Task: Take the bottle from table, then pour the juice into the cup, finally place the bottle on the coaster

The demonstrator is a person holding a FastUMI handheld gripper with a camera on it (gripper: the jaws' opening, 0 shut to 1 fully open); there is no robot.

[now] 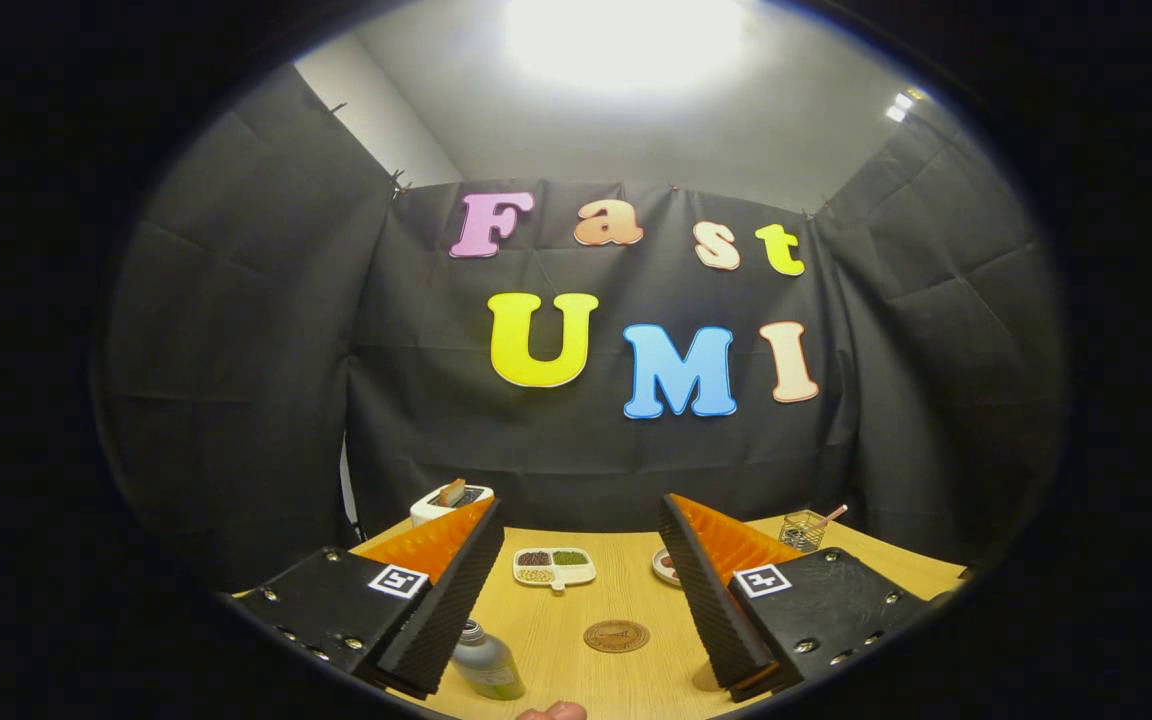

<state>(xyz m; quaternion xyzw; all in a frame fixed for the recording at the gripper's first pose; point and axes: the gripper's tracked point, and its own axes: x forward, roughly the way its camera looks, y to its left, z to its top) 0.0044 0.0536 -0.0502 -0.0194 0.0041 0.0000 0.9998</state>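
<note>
Near the front edge of the tabletop (626, 600), the bottle (488, 662) stands just inside the left finger, neck tilting a bit toward it, so the gripper (576, 610) needs to shift left to centre on it. The fingers are spread wide, holding nothing. One bottle, one round coaster (616, 636) between the fingers and slightly ahead, one divided dish (554, 567) further back, a toaster (449, 502) and a wire basket (804, 529) along the far edge. The cup can't be picked out for sure.

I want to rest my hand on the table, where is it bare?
Bare wood lies between the open gripper fingers, bordered by the green bottle, round cork coaster and white divided dish. It is crowded toward the back, by the white toaster and wire basket.
</note>
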